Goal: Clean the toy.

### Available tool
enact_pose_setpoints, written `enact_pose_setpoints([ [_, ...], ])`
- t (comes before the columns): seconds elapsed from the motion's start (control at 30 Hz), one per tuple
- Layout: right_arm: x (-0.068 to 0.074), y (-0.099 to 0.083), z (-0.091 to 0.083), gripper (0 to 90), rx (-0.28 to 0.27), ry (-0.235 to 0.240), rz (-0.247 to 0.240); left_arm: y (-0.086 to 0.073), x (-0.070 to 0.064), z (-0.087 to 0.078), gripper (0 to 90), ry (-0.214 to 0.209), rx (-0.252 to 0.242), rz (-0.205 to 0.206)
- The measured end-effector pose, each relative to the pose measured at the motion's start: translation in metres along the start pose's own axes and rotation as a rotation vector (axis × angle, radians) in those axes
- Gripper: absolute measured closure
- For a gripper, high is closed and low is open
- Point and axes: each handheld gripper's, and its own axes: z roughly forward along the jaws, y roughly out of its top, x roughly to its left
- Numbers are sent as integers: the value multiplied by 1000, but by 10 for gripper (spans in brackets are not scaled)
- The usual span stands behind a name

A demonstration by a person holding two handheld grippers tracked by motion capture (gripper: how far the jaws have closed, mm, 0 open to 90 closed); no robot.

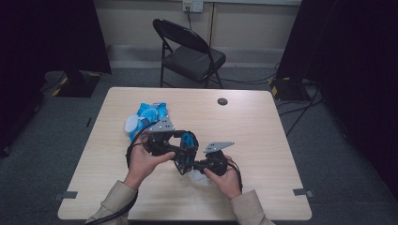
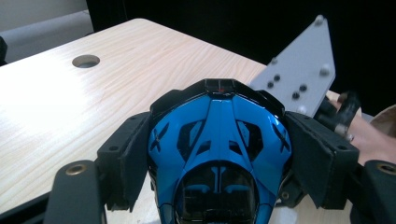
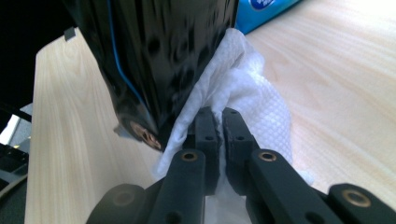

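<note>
Pale wooden table [image 1: 263, 140] on grey carpet [image 1: 338, 154], black folding chair [image 1: 190, 54] behind (dark curtains either side).

Glossy blue-and-black toy car shell [image 2: 217, 149], held off the table, nose pointing away. White embossed paper wipe [image 3: 243, 100], crumpled, pressed against the shell's dark glossy side.

text: none legible | blue packet [image 1: 151, 114]: print perhaps present, too blurred
</note>
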Motion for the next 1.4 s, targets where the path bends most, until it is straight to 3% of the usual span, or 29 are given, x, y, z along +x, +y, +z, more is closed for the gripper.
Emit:
enact_pose_setpoints([
  [0.33,-1,-7,-2,872,59,-21,-30,1,3,-5,263,15,-18,-2],
  [0.47,-6,-6,-11,872,49,-40,-23,1,3,-5,263,22,-16,9],
  [0.63,-16,2,-30,872,-1,-75,0,1,2,-4,263,18,-9,12],
  [1.07,-28,35,-78,872,-112,-139,-10,-2,3,-2,263,18,1,5],
  [1.4,-22,56,-96,872,-179,-118,-34,-6,7,1,262,26,18,2],
])
